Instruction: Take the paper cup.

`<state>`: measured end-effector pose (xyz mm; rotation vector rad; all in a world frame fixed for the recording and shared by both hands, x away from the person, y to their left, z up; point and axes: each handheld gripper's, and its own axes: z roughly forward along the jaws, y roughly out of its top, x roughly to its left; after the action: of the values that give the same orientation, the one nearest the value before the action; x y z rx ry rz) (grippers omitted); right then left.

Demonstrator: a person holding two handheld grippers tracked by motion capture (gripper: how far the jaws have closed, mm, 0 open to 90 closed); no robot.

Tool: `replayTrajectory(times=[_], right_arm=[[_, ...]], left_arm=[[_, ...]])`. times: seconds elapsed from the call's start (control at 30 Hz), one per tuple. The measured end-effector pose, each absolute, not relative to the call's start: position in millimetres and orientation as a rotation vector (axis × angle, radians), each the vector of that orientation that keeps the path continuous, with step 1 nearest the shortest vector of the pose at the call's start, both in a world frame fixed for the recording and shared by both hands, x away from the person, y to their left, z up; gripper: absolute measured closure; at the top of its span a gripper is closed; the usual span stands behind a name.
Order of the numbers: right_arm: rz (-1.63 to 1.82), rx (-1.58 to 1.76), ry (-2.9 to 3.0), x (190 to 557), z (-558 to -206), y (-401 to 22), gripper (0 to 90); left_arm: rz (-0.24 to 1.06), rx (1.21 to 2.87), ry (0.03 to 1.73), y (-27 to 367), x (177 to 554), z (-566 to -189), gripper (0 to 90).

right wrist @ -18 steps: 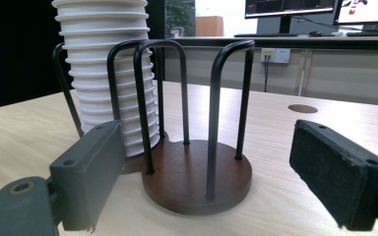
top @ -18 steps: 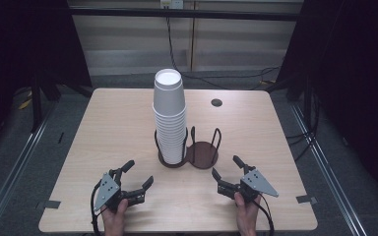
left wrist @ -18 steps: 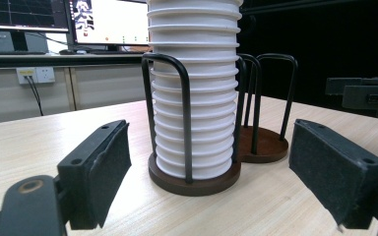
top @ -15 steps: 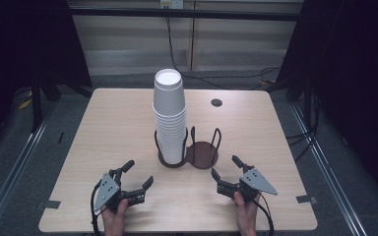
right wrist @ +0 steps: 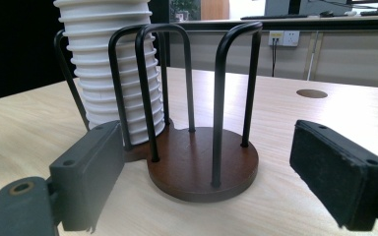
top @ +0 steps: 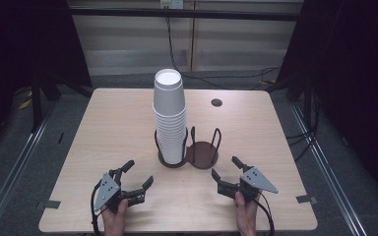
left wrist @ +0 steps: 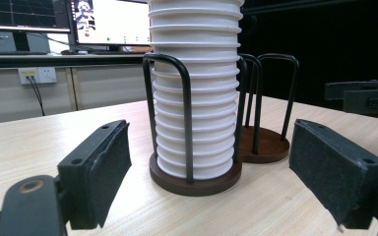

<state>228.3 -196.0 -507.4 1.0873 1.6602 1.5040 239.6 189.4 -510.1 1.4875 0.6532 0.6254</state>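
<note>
A tall stack of white cups (top: 169, 118) stands in the left ring of a dark brown double cup holder with black wire hoops; the right ring's base (top: 203, 153) is empty. My left gripper (top: 138, 173) rests near the table's front left, open, its jaws pointing at the stack. My right gripper (top: 225, 167) sits at the front right, open, facing the empty ring. In the left gripper view the cups (left wrist: 197, 88) rise between the spread pads (left wrist: 106, 162). In the right gripper view the empty ring base (right wrist: 202, 157) lies ahead of the gripper (right wrist: 211, 172), cups (right wrist: 103, 73) behind it.
The light wooden table (top: 108, 128) has a round cable hole (top: 216, 103) at the back right. Tape marks sit at the front corners (top: 305, 199). Dark curtains and floor rails flank the table. A wall with sockets stands behind.
</note>
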Motion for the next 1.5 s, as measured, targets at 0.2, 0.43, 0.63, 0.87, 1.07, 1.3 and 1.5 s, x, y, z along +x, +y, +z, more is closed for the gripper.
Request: replayTrajectory(times=[0.2, 0.43, 0.63, 0.87, 1.07, 1.3, 1.5], right_arm=[[1.495, 1.054, 1.727, 230, -506, -189, 12.7], [1.466, 1.062, 1.805, 233, -504, -183, 13.1], [1.460, 1.025, 1.861, 232, -496, -178, 19.0], [1.490, 0.998, 1.907, 234, -484, -173, 22.0], [1.502, 0.997, 1.899, 235, -473, -170, 25.3], [1.539, 0.991, 1.904, 238, -461, -168, 24.9], [1.512, 0.990, 1.972, 245, -448, -164, 25.0]], left_arm=[[0.622, 1.485, 0.655, 189, 240, -510, 15.8], [0.622, 1.485, 0.654, 189, 240, -510, 15.7], [0.631, 1.495, 0.643, 190, 240, -510, 15.7], [0.632, 1.494, 0.645, 190, 240, -510, 15.7], [0.630, 1.490, 0.648, 190, 240, -510, 15.7], [0.631, 1.493, 0.646, 190, 240, -510, 15.7], [0.632, 1.493, 0.646, 190, 240, -510, 15.7]])
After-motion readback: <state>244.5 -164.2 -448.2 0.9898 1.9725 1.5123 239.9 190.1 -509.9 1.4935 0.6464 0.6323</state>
